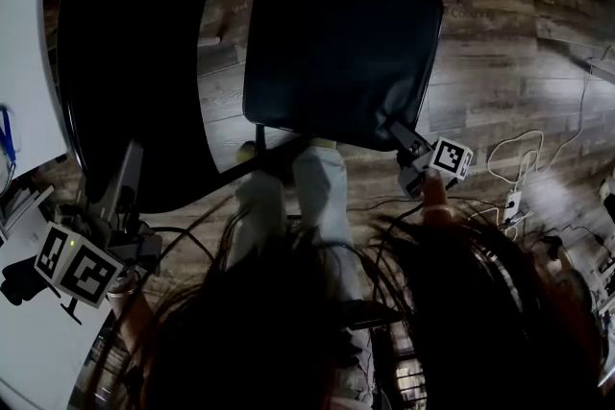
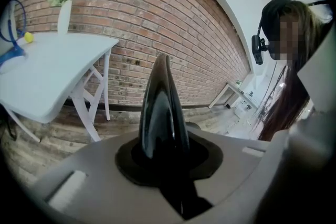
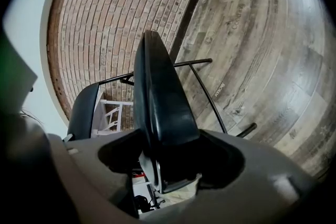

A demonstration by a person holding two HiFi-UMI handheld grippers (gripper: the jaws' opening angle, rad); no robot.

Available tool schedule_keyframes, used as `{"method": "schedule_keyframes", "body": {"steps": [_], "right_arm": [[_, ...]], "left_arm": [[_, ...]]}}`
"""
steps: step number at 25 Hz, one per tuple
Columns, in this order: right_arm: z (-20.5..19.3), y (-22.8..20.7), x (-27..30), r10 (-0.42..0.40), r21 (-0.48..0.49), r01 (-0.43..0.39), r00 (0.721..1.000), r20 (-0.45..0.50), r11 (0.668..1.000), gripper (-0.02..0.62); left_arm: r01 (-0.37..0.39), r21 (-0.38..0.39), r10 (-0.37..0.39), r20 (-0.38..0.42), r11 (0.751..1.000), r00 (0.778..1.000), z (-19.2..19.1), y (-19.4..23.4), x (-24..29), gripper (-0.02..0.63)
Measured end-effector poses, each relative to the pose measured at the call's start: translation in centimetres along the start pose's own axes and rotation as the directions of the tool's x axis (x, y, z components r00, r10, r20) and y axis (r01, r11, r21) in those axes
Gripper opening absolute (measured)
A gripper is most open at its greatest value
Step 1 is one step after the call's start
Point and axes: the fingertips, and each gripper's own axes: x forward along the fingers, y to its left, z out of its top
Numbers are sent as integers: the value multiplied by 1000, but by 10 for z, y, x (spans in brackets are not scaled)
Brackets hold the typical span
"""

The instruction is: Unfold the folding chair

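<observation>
Black padded vinyl over a thin metal frame: the folding chair (image 1: 317, 91) stands on the wooden floor (image 1: 500, 43) directly ahead of both grippers. The left gripper (image 1: 123, 170) is clamped, jaws fairly narrow, on the glossy top edge of the backrest (image 1: 135, 43), which runs straight out from between its jaws. To the right of that, the seat (image 1: 356, 14) lies swung down and looks close to level. Its near corner sits inside the right gripper (image 1: 411, 149), whose jaws stand wide around the thick cushion. A gap shows on one side, so they do not seem to press.

The chair likely handles as light but stiff. The vinyl is probably slick and the padding will squash, so a hold on the hard rim or frame tube should be surer. The hinges could pinch.
</observation>
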Motion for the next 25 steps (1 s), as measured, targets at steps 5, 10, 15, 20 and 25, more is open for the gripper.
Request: {"method": "schedule_keyframes", "body": {"steps": [5,10,15,20,25], "right_arm": [[-1,-7,-3,-7,-19,7,1000,-3,1000,311],[-4,-22,-4,-55,-2,55,998,1,998,318],[-3,-23,-3,-46,19,46,999,0,999,322],[-4,-26,-2,-60,15,60,998,-1,998,327],[-3,-30,-2,-84,37,84,996,-7,996,328]], "left_arm": [[1,5,-1,3,1000,1000,-3,1,-1,77],[7,-2,-7,0,1000,1000,-8,8,5,81],[-2,5,2,0,1000,1000,-9,11,7,87],[-8,7,8,1,1000,1000,-7,16,8,94],[-19,19,19,3,1000,1000,-6,20,12,98]]}}
